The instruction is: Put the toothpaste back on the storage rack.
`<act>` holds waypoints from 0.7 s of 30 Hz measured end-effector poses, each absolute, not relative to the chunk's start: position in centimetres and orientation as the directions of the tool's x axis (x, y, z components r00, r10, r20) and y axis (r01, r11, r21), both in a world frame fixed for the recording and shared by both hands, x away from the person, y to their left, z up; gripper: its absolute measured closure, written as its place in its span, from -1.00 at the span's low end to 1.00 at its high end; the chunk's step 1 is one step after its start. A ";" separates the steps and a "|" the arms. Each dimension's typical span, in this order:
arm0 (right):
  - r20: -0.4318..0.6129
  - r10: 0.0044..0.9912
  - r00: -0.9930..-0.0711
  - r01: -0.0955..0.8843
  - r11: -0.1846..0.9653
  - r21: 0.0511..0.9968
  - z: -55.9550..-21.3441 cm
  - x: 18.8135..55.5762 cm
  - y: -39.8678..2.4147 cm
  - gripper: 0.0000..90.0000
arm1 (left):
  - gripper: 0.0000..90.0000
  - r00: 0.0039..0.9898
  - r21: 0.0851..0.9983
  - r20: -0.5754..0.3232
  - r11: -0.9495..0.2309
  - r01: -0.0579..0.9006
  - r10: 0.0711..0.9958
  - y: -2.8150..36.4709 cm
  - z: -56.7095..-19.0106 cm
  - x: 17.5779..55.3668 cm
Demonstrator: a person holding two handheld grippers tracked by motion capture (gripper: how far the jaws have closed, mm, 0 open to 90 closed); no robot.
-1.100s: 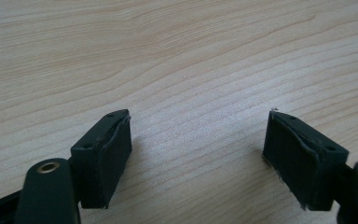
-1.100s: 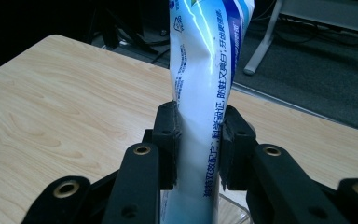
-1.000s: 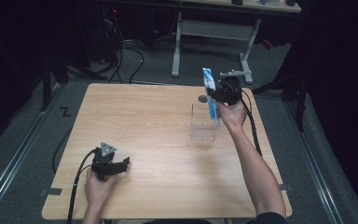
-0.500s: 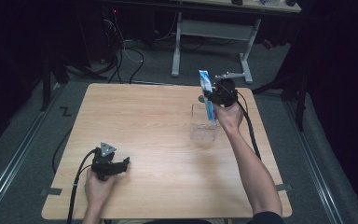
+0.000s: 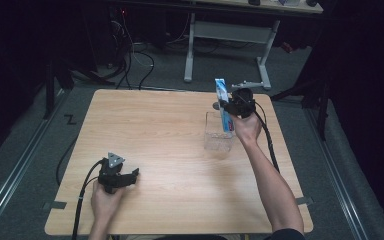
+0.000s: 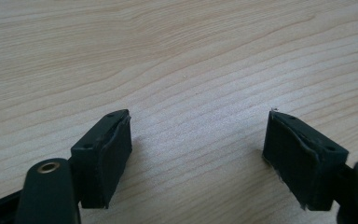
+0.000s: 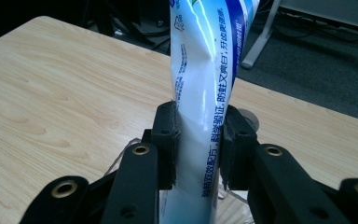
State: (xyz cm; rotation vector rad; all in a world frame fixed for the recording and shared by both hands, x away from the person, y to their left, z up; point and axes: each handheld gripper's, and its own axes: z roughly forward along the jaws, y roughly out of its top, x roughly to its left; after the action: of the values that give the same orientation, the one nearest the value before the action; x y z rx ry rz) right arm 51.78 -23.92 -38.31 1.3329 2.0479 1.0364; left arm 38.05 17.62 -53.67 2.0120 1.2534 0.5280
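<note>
Toothpaste tube [image 7: 205, 93], glossy white and blue with printed lettering and a flattened, creased body, stands upright between the right gripper's [image 7: 199, 140] black rubbery pads, which pinch it tight; it hangs over a clear plastic cup [image 5: 217, 132] near the far right of the pale wood-grain table [image 5: 170, 125]. Left gripper [image 6: 198, 154] rests near the front edge, its blocky jaws spread wide over bare wood.

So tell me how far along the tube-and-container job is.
Done: the right gripper is shut on the toothpaste tube, lifted upright above the clear container. In hand: holding it over the opening. Left: the tube seems not yet lowered in or released. The left gripper rests open on the bare table, holding nothing.
</note>
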 end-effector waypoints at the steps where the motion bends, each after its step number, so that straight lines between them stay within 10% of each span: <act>1: 0.004 0.912 -0.410 0.546 0.241 0.802 -38.3 51.7 -23.9 0.58 | -0.47 0.449 0.739 -0.021 -0.289 0.609 0.893 17.6 -53.7 38.0; 21: 0.001 0.909 -0.417 0.552 0.252 0.794 -38.6 51.1 -24.5 0.57 | -0.47 0.450 0.739 -0.021 -0.289 0.608 0.893 17.6 -53.7 38.0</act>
State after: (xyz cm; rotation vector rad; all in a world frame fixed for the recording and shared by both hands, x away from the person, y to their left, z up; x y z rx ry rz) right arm 51.10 -24.51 -38.63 1.3263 2.0659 1.0223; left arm 38.05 17.62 -53.67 2.0122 1.2527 0.5282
